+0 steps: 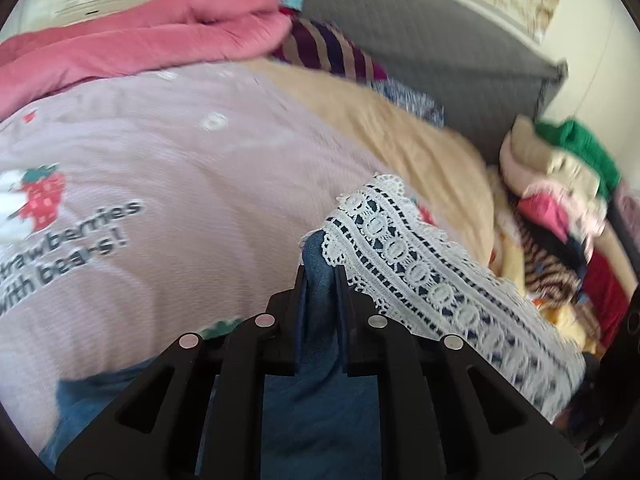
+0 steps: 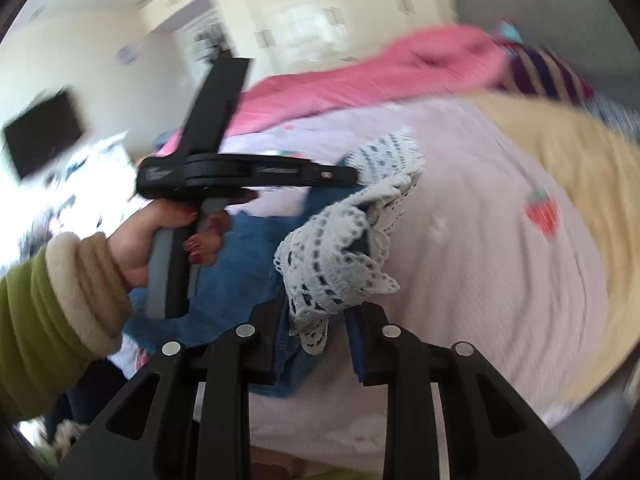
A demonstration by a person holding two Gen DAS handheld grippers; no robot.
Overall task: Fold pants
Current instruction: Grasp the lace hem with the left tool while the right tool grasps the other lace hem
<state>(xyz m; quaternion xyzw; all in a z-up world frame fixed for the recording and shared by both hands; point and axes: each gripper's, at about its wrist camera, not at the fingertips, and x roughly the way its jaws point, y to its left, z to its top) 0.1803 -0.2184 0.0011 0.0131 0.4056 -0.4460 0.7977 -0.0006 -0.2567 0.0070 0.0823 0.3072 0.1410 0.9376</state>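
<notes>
The left gripper (image 1: 322, 270) is clamped on a fold of the blue pants (image 1: 320, 412), the denim bunched between its two fingers; the white lace hem (image 1: 420, 264) spills off to the right of the grip. The pants lie on a pale pink cover (image 1: 168, 184) printed with strawberries and lettering, over a bed.

Only the left wrist view shows the grey headboard (image 1: 420, 36), the tan blanket (image 1: 392, 128) beside the cover, and a heap of clothes (image 1: 560, 208) at the far right.

The right gripper (image 2: 316, 312) grasps the lace hem (image 2: 336, 256) and the denim under it, the cloth pinched between its fingers. Only this view shows the left gripper (image 2: 348, 174) from the side, its tip at the lace, held by a hand (image 2: 160, 236) in a green sleeve (image 2: 44, 320) with a cream cuff. The pants (image 2: 240, 256) lie below that hand. Here too are a dark screen (image 2: 44, 136) on the wall and pale cupboards (image 2: 304, 28). Both views catch the pink quilt (image 1: 140, 32) at the back.
</notes>
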